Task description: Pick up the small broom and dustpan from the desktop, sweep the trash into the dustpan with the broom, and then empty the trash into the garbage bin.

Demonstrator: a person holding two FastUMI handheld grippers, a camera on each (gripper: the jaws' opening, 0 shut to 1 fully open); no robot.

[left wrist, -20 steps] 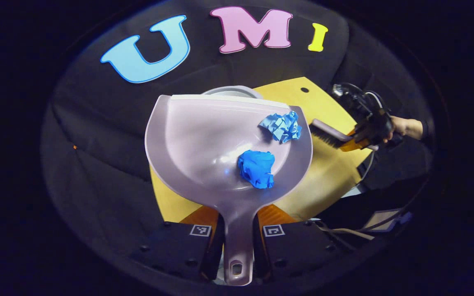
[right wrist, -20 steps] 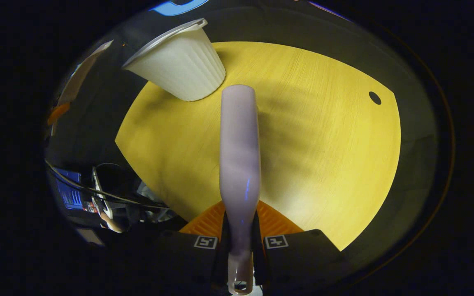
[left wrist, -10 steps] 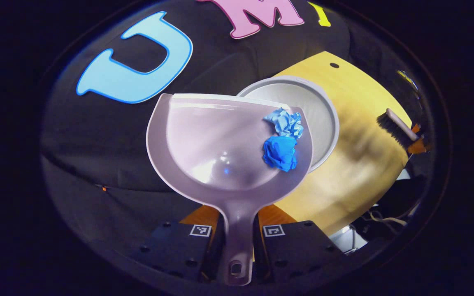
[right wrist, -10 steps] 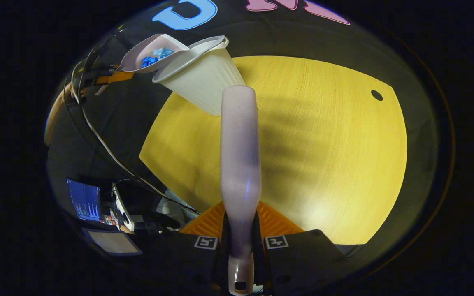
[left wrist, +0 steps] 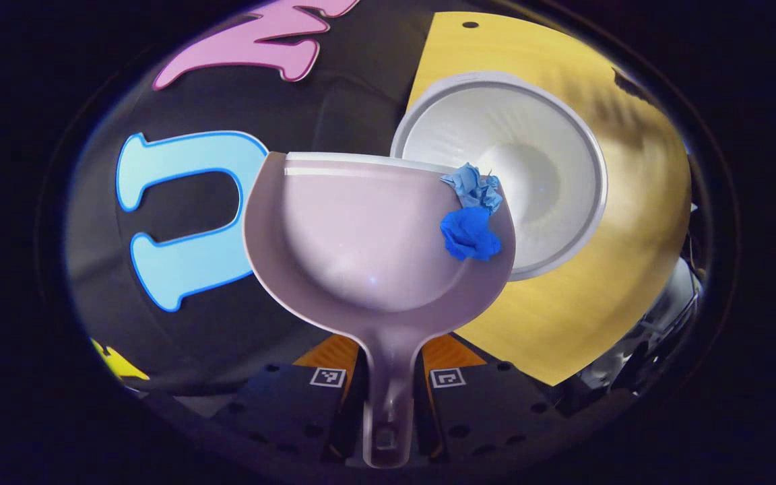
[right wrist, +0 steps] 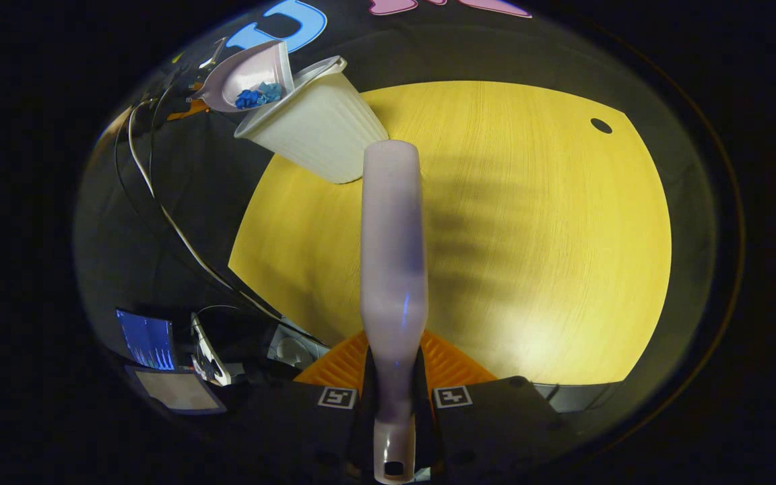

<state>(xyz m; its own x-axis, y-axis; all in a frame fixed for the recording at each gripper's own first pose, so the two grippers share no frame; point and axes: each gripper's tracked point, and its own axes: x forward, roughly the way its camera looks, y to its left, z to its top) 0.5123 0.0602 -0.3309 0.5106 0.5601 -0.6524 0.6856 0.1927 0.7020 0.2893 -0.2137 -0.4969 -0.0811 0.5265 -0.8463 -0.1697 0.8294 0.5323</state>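
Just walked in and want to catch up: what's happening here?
A person is clearing up with a claw in each hand. The left claw grips the dustpan by its handle and tips it over the white garbage bin. Two blue paper wads sit at the pan's edge nearest the bin, not yet dropped in. The right claw holds the broom by its handle above the yellow desktop.
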